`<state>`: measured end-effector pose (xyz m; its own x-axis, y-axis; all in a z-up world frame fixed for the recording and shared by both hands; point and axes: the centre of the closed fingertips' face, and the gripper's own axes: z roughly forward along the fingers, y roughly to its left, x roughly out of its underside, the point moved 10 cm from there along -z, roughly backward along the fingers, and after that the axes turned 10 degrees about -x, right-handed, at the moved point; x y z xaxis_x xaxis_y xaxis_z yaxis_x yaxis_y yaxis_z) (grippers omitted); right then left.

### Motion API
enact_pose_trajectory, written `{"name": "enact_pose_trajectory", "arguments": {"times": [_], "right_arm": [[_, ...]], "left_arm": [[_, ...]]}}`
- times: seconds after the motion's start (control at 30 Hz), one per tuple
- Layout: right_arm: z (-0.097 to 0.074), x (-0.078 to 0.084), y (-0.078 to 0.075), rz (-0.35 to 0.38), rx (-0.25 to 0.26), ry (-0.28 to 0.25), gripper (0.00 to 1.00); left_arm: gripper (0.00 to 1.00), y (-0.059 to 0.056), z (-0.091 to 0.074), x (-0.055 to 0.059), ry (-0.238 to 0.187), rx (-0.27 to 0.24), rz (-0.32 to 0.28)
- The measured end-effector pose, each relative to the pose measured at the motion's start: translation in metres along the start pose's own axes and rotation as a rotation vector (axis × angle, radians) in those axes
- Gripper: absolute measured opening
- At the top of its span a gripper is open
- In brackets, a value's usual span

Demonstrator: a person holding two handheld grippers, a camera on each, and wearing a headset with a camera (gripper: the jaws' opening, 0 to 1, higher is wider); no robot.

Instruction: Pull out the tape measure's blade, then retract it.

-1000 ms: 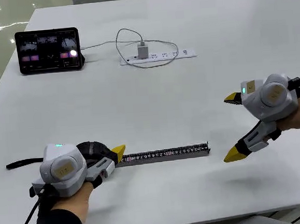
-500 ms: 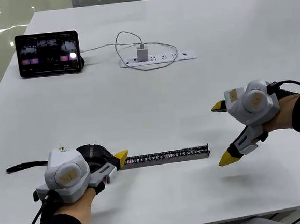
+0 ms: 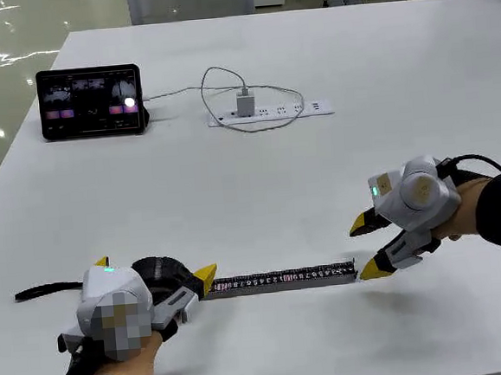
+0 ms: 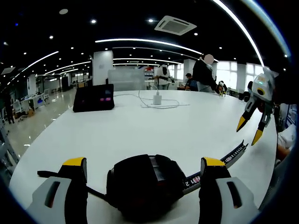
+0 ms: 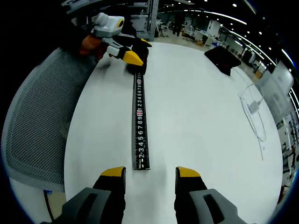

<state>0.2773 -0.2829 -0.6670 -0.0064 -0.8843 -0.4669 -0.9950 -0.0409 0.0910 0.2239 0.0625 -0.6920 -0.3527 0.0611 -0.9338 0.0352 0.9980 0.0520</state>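
Observation:
A black tape measure case (image 3: 158, 276) lies on the white table (image 3: 260, 195), with its blade (image 3: 279, 278) drawn out to the right and flat on the surface. My left gripper (image 3: 154, 269) is open and straddles the case (image 4: 145, 184), a small gap showing on each side. My right gripper (image 3: 364, 248) is open at the blade's free end. In the right gripper view the blade's end (image 5: 141, 164) lies just ahead of the jaws, a little left of the midline of my right gripper (image 5: 150, 171). Nothing is between its fingers.
A tablet (image 3: 92, 100) stands at the back left. A white power strip (image 3: 271, 112) with a charger and looped cable lies behind the work. The case's black strap (image 3: 40, 291) trails left. A mesh chair (image 5: 37, 116) sits past the table's near edge.
My right gripper has come down and left, from above the table to the blade's free end. The left gripper and the tape measure have stayed put; the head camera has shifted.

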Motion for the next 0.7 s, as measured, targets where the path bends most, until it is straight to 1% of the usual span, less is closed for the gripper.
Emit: {"name": "enact_pose_trajectory", "arguments": {"times": [0.13,0.27,0.37,0.43,0.53,0.63,0.7], "right_arm": [[0.006,0.001,0.0,-0.002,-0.02,0.02,0.37],[0.01,0.002,0.001,0.004,-0.034,0.031,0.33],[0.012,0.0,0.002,0.021,-0.041,0.029,0.29],[0.014,0.001,0.002,0.031,-0.044,0.028,0.29],[0.016,0.001,0.002,0.031,-0.043,0.03,0.25],[0.019,0.004,0.003,0.034,-0.046,0.034,0.24],[0.019,0.005,0.003,0.044,-0.049,0.032,0.21]], "left_arm": [[0.99,0.0,0.0,0.0,0.002,-0.001,-0.001],[0.99,0.001,0.0,0.0,0.002,-0.003,-0.001],[0.99,0.001,0.0,0.0,0.004,-0.002,-0.003],[0.99,0.0,0.0,0.0,0.002,0.002,-0.013],[0.99,0.001,0.0,0.001,0.006,-0.002,-0.011],[0.99,0.001,0.0,0.001,0.013,-0.004,-0.013],[0.99,0.001,0.0,0.002,0.014,-0.003,-0.013]]}}
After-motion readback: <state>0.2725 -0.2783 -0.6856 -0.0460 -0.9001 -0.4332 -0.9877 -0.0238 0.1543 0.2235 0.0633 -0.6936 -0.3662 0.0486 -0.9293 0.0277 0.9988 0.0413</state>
